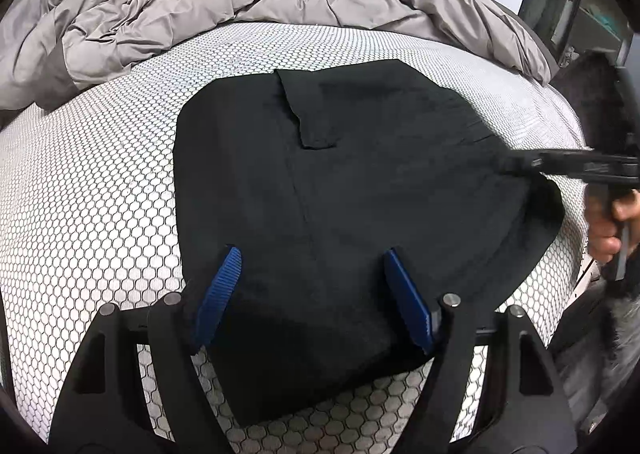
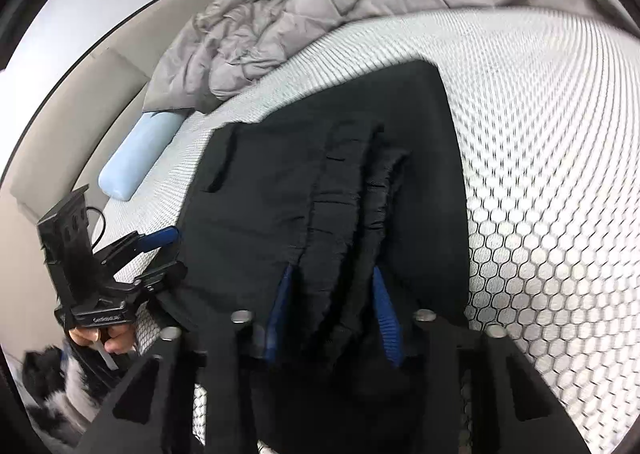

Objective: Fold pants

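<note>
— Where are the pants [image 1: 360,182] against your claws?
— Flat on the honeycomb mattress [image 1: 100,194]. My left claw [image 1: 312,294] gapes, its pads straddling the near corner without pinching. My right claw [image 2: 332,294] is clenched on the gathered waistband.
— Anything only one camera catches?
— The right one: a blue pillow [image 2: 136,158] left of the pants.

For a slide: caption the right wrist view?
Right gripper shut on bunched black pants on honeycomb-patterned mattress.
</note>
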The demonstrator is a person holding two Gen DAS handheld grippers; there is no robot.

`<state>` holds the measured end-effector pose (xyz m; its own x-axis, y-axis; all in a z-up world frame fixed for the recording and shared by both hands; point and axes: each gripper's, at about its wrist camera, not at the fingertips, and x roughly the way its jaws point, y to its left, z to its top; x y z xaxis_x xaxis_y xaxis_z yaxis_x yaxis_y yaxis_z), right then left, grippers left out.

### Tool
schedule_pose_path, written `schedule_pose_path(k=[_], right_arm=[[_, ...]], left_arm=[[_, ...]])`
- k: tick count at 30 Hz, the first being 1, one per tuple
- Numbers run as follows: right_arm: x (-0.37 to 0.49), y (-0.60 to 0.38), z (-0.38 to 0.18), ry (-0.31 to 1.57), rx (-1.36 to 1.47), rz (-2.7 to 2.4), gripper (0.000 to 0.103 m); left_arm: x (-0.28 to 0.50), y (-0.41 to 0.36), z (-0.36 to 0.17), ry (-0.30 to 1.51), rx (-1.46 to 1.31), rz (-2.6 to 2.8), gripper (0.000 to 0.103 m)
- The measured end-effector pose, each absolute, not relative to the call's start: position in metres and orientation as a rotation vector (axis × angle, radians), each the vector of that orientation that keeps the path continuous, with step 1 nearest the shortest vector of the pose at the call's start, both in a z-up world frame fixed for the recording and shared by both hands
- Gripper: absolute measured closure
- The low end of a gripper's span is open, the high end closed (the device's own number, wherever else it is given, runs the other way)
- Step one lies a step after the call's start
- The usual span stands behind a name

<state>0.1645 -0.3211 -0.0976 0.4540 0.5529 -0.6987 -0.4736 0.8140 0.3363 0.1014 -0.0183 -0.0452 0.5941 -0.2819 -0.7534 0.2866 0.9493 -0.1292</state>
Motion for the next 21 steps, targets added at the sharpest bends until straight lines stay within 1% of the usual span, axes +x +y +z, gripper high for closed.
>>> schedule_pose_path(k=[3, 6, 8, 9, 10, 11, 13, 16, 21], right_arm=[[0.149, -0.321, -0.088, 0.867, 0.053, 0.661, 0.091], [0.160, -0.319, -0.113, 0.953, 0.015, 0.586, 0.090], [0.162, -0.323, -0.112, 0.952, 0.066, 0.598, 0.088], [0.160, -0.326, -0.106, 0.941, 0.083, 0.614, 0.085], [0.156, -0.329, -0.100, 0.923, 0.092, 0.624, 0.079], [0.153, -0.335, -0.096, 0.909, 0.091, 0.625, 0.075], [0.146, -0.343, -0.087, 0.875, 0.060, 0.613, 0.059], [0.138, -0.363, -0.083, 0.861, 0.050, 0.545, 0.058], [0.119, -0.389, -0.109, 0.931, 0.072, 0.508, 0.059]], left_arm=[[0.097, -0.016, -0.047, 0.873, 0.016, -0.330, 0.030], [0.100, -0.022, -0.049, 0.872, 0.046, -0.333, 0.030], [0.108, -0.021, -0.048, 0.877, 0.051, -0.324, 0.029], [0.109, -0.019, -0.046, 0.883, 0.040, -0.320, 0.029], [0.111, -0.017, -0.044, 0.885, 0.029, -0.317, 0.029], [0.110, -0.012, -0.042, 0.882, 0.009, -0.314, 0.029], [0.107, 0.001, -0.040, 0.874, -0.043, -0.290, 0.029], [0.102, 0.018, -0.043, 0.879, -0.111, -0.258, 0.028], [0.106, 0.018, -0.044, 0.886, -0.106, -0.241, 0.028]])
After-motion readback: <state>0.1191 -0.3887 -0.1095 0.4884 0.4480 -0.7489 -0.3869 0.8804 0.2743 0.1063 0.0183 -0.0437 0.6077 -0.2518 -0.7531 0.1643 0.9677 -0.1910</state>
